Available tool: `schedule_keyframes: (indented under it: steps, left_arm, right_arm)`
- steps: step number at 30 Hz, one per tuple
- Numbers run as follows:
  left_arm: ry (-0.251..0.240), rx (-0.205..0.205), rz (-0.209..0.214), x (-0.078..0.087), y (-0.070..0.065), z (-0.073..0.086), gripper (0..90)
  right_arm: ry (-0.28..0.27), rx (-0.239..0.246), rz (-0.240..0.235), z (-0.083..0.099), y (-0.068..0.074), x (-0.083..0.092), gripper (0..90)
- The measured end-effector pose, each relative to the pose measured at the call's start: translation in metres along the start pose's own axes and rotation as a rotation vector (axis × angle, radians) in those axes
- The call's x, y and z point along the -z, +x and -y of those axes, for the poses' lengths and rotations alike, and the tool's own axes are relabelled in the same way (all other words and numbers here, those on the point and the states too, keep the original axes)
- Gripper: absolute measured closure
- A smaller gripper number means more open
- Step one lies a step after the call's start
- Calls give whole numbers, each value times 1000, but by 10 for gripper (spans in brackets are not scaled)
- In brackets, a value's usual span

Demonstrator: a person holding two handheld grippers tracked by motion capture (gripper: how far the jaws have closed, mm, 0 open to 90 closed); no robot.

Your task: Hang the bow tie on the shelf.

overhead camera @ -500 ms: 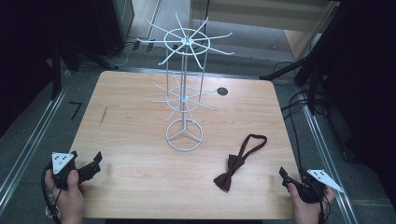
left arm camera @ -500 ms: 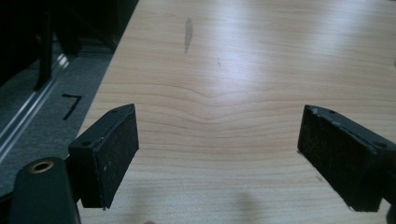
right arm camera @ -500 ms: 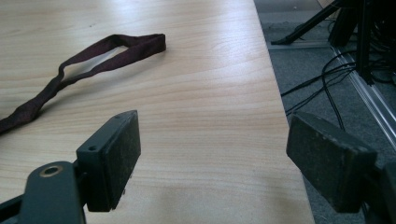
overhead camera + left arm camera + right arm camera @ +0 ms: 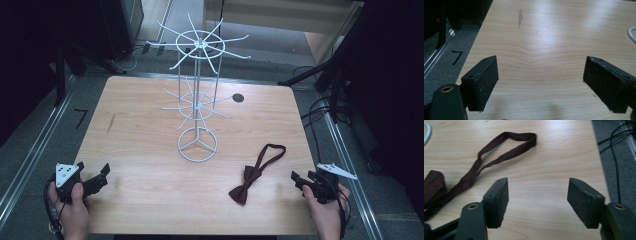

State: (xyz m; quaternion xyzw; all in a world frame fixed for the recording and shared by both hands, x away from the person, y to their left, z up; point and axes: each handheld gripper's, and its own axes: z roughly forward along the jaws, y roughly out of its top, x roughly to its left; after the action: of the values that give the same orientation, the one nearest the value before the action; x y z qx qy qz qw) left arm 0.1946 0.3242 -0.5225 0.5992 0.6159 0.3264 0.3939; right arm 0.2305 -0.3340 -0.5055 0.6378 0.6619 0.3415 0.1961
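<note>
A dark red bow tie (image 4: pixel 252 177) lies flat on the wooden worktop (image 4: pixel 150 135), in the right front part, between the white wire display stand (image 4: pixel 198 105) and the right tongs (image 4: pixel 304 181). Its long axis runs diagonally: the bow itself is at the near end, toward the person, and the neck strap makes a closed loop that points away and to the right. In the right gripper view the strap loop (image 4: pixel 506 147) lies ahead and left of the jaws, not touching them.

The right tongs rest at the right front edge of the worktop, with the jaws wide apart and nothing between them. The left tongs (image 4: pixel 95 181) are at the left front corner, also wide and empty, over bare wood.

I think both tongs are held back at the edges as a start position. The stand is in the middle, upright, with free hook arms, so probably the tie is meant to hang there by its loop.
</note>
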Motion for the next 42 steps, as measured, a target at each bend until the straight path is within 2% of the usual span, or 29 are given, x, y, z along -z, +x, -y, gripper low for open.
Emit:
schedule_keyframes:
  steps: [6, 8, 9, 11, 13, 15, 19, 23, 26, 31, 36, 42]
  left_arm:
    - [17, -10, -6, -2, -2, -1, 136]
    - [24, -17, -7, -2, -2, -1, 136]
    - [27, -19, -6, -2, -2, -1, 135]
    - [26, -24, -7, -3, -3, -1, 135]
    - [25, -26, -8, -3, -3, -1, 135]
    - [27, -33, -11, -3, -4, -1, 136]
    - [40, -39, -8, -4, -4, -2, 136]
    - [39, -31, -2, -4, -3, -2, 136]
    - [42, -28, 4, -5, -3, -2, 136]
    - [45, -32, 2, -6, -4, -2, 136]
    - [48, -30, 2, -6, -3, -2, 137]
    - [56, -32, 4, -6, -3, -3, 137]
  right_arm:
    - [86, 70, -26, -29, 31, -9, 423]
    - [150, 95, -18, -37, 41, -16, 423]
    - [174, 108, -17, -39, 45, -18, 452]
    - [239, 93, -37, -45, 52, -23, 503]
    - [308, 85, -44, -49, 57, -27, 509]
    - [375, 83, -26, -51, 66, -32, 509]
    - [443, 68, 7, -51, 80, -36, 540]
    - [452, 71, 29, -52, 92, -33, 496]
    - [474, 52, -11, -54, 100, -28, 489]
    - [497, 55, -61, -53, 114, -29, 469]
    - [510, 84, -87, -46, 129, -38, 447]
    - [531, 91, -92, -42, 137, -44, 425]
